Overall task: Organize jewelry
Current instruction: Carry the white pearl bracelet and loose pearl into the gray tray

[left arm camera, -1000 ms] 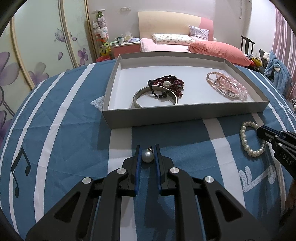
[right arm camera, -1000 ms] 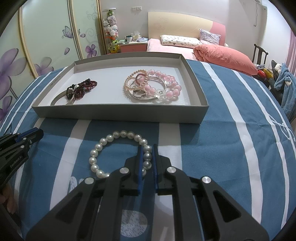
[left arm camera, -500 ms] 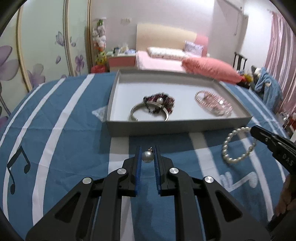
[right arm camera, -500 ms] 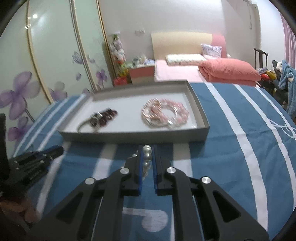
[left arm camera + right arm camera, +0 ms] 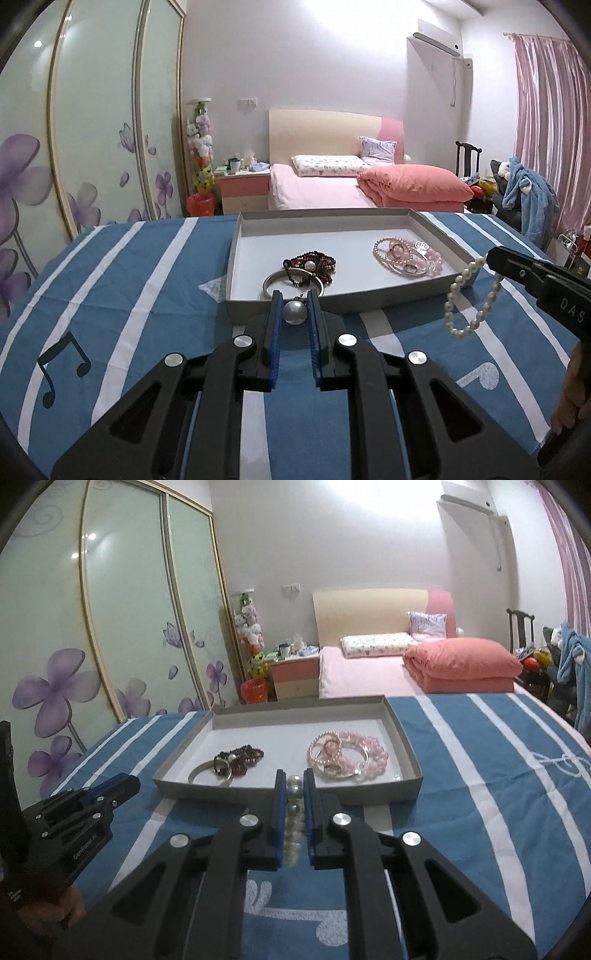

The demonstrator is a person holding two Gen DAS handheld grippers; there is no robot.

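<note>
Left tongs [image 5: 293, 304] clench a single round silver-grey pearl pendant [image 5: 294, 312]. Right tongs [image 5: 294, 781] clench a white pearl bead bracelet [image 5: 470, 295], hanging above the blue striped desk [image 5: 147, 280], near the shallow grey cardboard tray [image 5: 343, 300].

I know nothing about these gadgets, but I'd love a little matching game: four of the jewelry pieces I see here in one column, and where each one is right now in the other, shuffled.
Things:
1. single pearl bead
2. white pearl bracelet
3. dark red bead strand
4. pink bead bracelets

Places:
A. right part of the grey tray
B. hanging from the right tongs
C. pinched in the left tongs
D. left part of the tray, on a silver bangle

Pairs: 1-C, 2-B, 3-D, 4-A
</note>
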